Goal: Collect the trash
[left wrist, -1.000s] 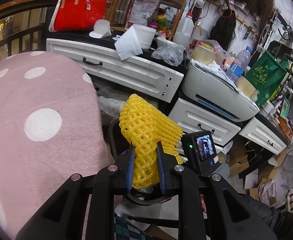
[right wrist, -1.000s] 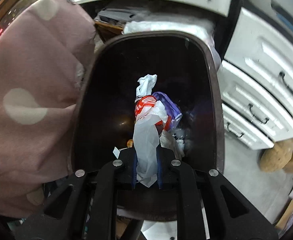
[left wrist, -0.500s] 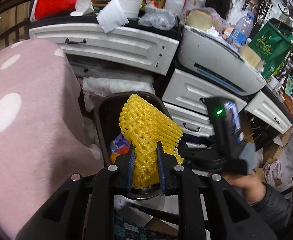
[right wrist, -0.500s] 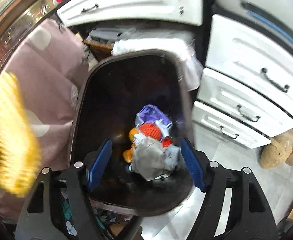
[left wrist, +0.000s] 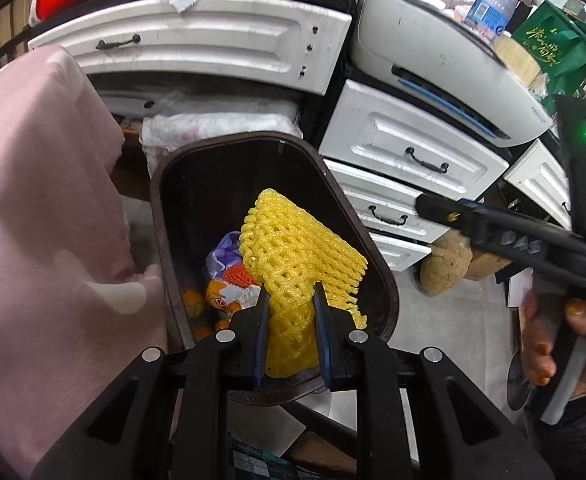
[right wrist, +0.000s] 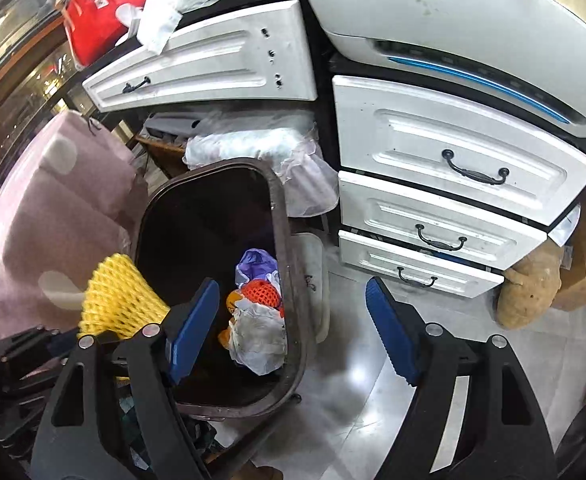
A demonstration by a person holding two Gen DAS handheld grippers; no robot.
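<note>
My left gripper is shut on a yellow foam fruit net and holds it over the mouth of a dark brown trash bin. The same net shows at the left of the right wrist view. Trash lies at the bin's bottom: a purple wrapper, an orange net and a crumpled whitish wrapper. My right gripper hangs above the bin's right rim, its jaws still opening, with nothing between them. A hand holds that right gripper at the right of the left wrist view.
White drawers stand right of the bin under a white printer. A pink dotted cloth covers furniture on the left. A plastic-wrapped bundle lies behind the bin. A brown sack rests on the tiled floor.
My right gripper let go of the whitish wrapper, which now lies in the bin, then opened wide and drew up and to the right. My left gripper came down over the bin with the yellow net.
</note>
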